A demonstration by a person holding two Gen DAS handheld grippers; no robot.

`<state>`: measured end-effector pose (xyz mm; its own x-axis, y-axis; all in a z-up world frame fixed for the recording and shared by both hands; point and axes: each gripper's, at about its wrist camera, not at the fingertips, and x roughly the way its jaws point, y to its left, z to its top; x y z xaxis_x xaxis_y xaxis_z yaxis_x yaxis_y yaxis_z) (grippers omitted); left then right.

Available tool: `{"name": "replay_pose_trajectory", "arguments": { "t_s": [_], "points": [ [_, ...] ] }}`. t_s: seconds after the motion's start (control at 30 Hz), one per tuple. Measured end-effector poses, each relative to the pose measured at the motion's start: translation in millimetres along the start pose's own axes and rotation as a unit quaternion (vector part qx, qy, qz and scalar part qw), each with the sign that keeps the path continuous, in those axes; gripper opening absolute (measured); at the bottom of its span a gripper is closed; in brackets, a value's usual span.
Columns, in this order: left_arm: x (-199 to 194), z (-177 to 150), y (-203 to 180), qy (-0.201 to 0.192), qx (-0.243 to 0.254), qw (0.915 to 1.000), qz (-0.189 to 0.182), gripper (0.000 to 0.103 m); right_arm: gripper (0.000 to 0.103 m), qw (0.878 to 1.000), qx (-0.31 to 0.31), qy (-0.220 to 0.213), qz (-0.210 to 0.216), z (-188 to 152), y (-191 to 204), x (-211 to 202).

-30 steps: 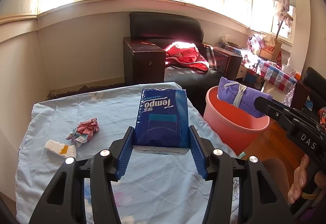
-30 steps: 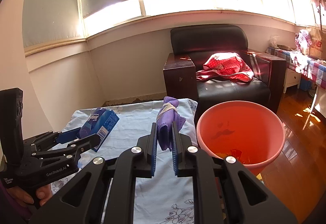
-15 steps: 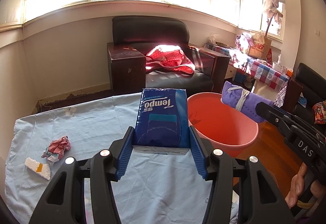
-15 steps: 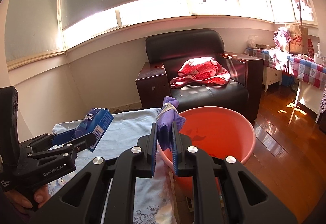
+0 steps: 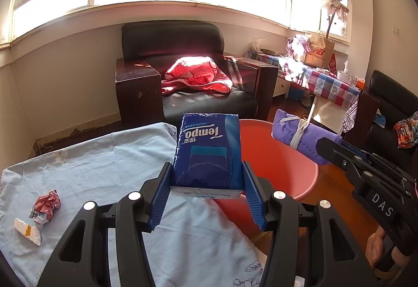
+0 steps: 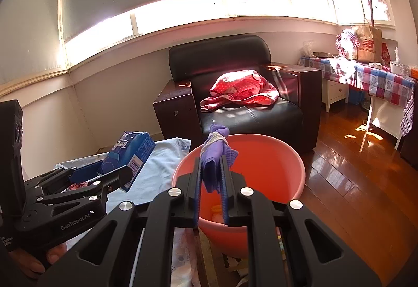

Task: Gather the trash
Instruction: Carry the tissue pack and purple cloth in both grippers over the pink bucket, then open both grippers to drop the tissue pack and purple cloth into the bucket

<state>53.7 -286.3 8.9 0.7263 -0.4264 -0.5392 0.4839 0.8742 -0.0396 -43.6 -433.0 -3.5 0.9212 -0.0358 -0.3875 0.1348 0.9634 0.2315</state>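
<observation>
My left gripper (image 5: 207, 177) is shut on a blue Tempo tissue pack (image 5: 209, 151), held above the table's right edge beside the orange bucket (image 5: 284, 164). The same pack (image 6: 128, 153) and left gripper (image 6: 104, 177) show at the left of the right wrist view. My right gripper (image 6: 212, 169) is shut on a rolled purple cloth (image 6: 215, 153) tied with a white band, held over the orange bucket (image 6: 261, 153). The cloth (image 5: 300, 135) also hangs over the bucket's far rim in the left wrist view. A little trash lies at the bucket's bottom.
On the light blue tablecloth (image 5: 104, 164) lie a crumpled red wrapper (image 5: 47, 204) and a white foam scrap (image 5: 27, 230) at the left. A black armchair (image 5: 188, 72) with a red cloth stands behind. A checked table (image 6: 378, 78) and wooden floor (image 6: 352, 156) lie to the right.
Both grippers have travelled right towards the bucket. The purple cloth went from above the table to over the bucket; the tissue pack now reaches the table's right edge.
</observation>
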Motion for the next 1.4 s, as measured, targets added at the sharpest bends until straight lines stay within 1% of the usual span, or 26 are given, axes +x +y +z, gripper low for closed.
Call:
{"name": "replay_pose_trajectory", "arguments": {
  "t_s": [0.23,0.4,0.6,0.7,0.83,1.0,1.1,1.4],
  "points": [
    [22,2,-20,0.011,0.015,0.9998,-0.010,0.052,0.013,1.000,0.011,0.007,-0.011,-2,-16,10],
    [43,1,-32,0.027,0.023,0.9992,-0.015,0.053,0.013,0.999,0.020,0.019,-0.017,-6,-27,21],
    [67,-1,-40,0.050,0.030,0.9981,-0.020,0.053,0.013,0.998,0.036,0.036,-0.021,-10,-39,34],
    [79,0,-42,0.066,0.025,0.9971,-0.027,0.053,0.013,0.998,0.043,0.044,-0.021,-12,-44,40],
    [90,-3,-45,0.078,0.025,0.9962,-0.031,0.053,0.013,0.997,0.045,0.055,-0.023,-14,-47,47],
    [98,-5,-45,0.089,0.026,0.9951,-0.034,0.053,0.013,0.997,0.046,0.065,-0.024,-18,-49,54],
    [99,-6,-46,0.088,0.029,0.9951,-0.033,0.053,0.013,0.996,0.049,0.070,-0.023,-19,-51,57],
    [100,-5,-50,0.089,0.036,0.9943,-0.047,0.055,0.013,0.995,0.050,0.078,-0.029,-19,-51,64]
  ]
}}
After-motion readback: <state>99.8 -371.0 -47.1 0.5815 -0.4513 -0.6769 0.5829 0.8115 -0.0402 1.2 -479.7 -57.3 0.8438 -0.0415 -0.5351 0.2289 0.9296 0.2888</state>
